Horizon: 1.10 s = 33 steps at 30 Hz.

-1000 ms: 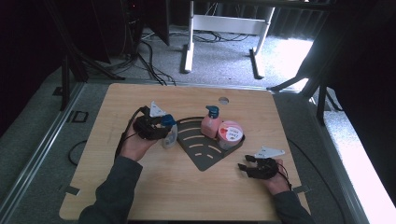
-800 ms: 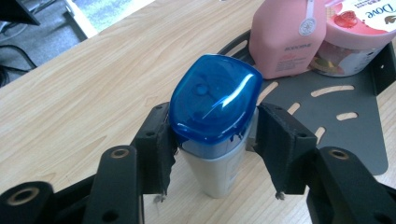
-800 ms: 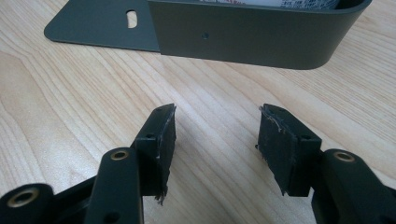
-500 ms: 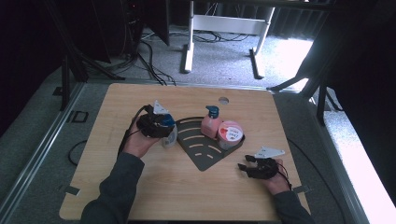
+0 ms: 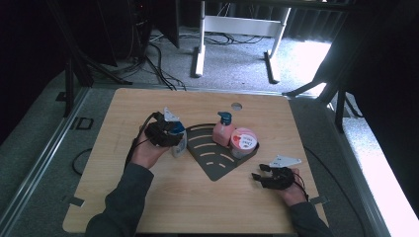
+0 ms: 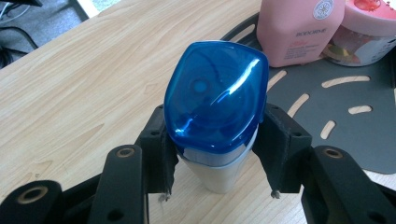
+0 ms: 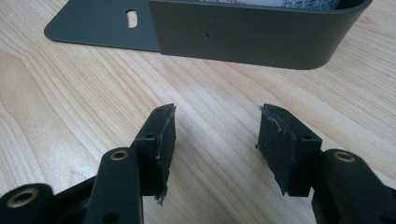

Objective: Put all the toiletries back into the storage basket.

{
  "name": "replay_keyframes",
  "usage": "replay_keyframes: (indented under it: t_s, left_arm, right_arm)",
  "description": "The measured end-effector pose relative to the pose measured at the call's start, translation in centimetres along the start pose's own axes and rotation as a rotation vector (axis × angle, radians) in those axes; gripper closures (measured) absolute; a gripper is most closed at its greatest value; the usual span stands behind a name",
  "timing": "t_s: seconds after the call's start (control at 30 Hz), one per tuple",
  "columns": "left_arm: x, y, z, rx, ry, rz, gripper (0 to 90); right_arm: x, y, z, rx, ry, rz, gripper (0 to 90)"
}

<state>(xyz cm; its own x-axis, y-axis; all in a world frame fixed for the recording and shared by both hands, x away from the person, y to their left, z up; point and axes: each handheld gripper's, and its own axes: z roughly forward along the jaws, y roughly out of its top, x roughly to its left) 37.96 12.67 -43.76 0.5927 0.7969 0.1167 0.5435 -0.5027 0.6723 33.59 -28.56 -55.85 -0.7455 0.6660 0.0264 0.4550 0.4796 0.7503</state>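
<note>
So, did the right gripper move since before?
No. The right gripper sits in the same spot on the table as before, below and to the right of the dark tray's curved wall.

"BODCREME"-like lettering on the pink bottle (image 6: 299, 29)

A white plastic bottle with a glossy translucent blue cap (image 6: 217, 100) stands upright on the light wooden table (image 5: 148, 197), just left of the dark grey fan-shaped metal rack (image 5: 217, 160) and on the left half of the tabletop. The bottle's pale body tapers below the broad, rounded cap, which catches a bright reflection across its top. Its base rests on bare wood beside the rack's slotted floor, not on it. From above, the bottle (image 5: 179, 144) sits near the rack's left edge, well apart from the table's near edge.
</note>
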Motion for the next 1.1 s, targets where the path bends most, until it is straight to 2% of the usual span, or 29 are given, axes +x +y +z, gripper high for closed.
replay_keyframes:
  t_s: [0.1, 0.23, 0.43, 0.47, 0.5, 0.8, 1.1]
  left_arm:
    - [0.0, -0.1, 0.7, 0.025, 0.0, 0.008, 47.3]
    - [0.2, -0.1, 1.5, 0.043, -0.021, 0.003, 47.7]
    - [0.7, -0.2, 2.3, 0.056, -0.062, -0.006, 46.9]
    - [1.0, -0.3, 2.5, 0.055, -0.087, -0.019, 46.9]
    - [1.1, -0.3, 2.5, 0.056, -0.092, -0.019, 46.6]
    - [1.1, -0.2, 3.4, 0.104, -0.109, 0.024, 46.8]
    - [1.2, -0.2, 3.9, 0.132, -0.124, 0.044, 46.8]
  right_arm:
    - [0.0, 0.0, 0.0, 0.0, 0.0, 0.0, 45.9]
    - [0.0, 0.0, 0.0, 0.0, 0.0, 0.0, 45.9]
    - [0.0, 0.0, 0.0, 0.0, 0.001, 0.0, 45.9]
    - [0.0, 0.0, 0.0, 0.0, 0.001, 0.0, 45.9]
    - [0.0, 0.0, 0.0, 0.0, 0.0, 0.0, 45.9]
    - [0.0, 0.0, 0.0, 0.0, 0.002, 0.002, 45.9]
    - [0.0, 0.0, 0.0, 0.0, 0.003, 0.002, 45.9]
